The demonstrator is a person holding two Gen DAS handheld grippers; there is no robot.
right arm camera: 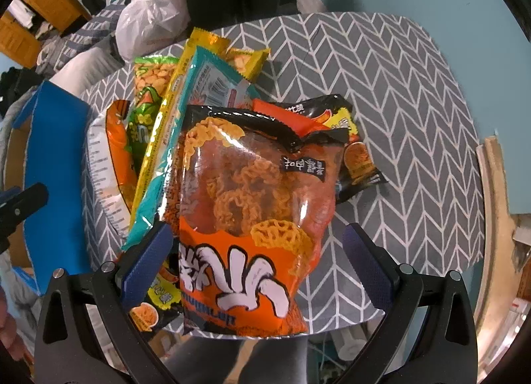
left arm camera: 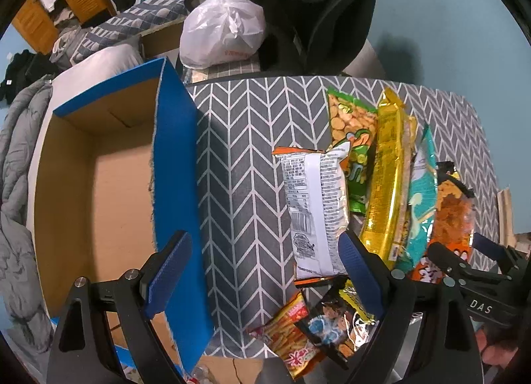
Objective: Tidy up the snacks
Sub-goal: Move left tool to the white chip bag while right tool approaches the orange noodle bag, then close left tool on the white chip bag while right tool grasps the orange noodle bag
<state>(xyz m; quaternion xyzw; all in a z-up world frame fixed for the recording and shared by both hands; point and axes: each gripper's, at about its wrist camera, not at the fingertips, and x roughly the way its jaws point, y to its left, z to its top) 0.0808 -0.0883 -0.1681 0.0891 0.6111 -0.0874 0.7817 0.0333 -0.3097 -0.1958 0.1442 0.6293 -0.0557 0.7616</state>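
A pile of snack bags lies on the table with the grey herringbone cloth point(left arm camera: 245, 151). My left gripper point(left arm camera: 264, 274) is open above the cloth. Its left finger is over the wall of the blue cardboard box point(left arm camera: 176, 158), and its right finger point(left arm camera: 358, 274) is at the lower corner of a white-backed bag point(left arm camera: 315, 208). My right gripper point(right arm camera: 257, 266) is open astride the orange noodle-snack bag point(right arm camera: 245, 218), with a gap at its right pad. Green point(left arm camera: 351, 138), yellow point(left arm camera: 388, 184) and teal point(left arm camera: 421, 198) packets lie between the two bags.
The box is brown inside point(left arm camera: 99, 184) and holds nothing that I can see. Small packets point(left arm camera: 312, 331) lie at the table's near edge. A white plastic bag point(left arm camera: 222, 35) and a dark chair point(left arm camera: 318, 18) stand behind the table. Bedding lies to the left.
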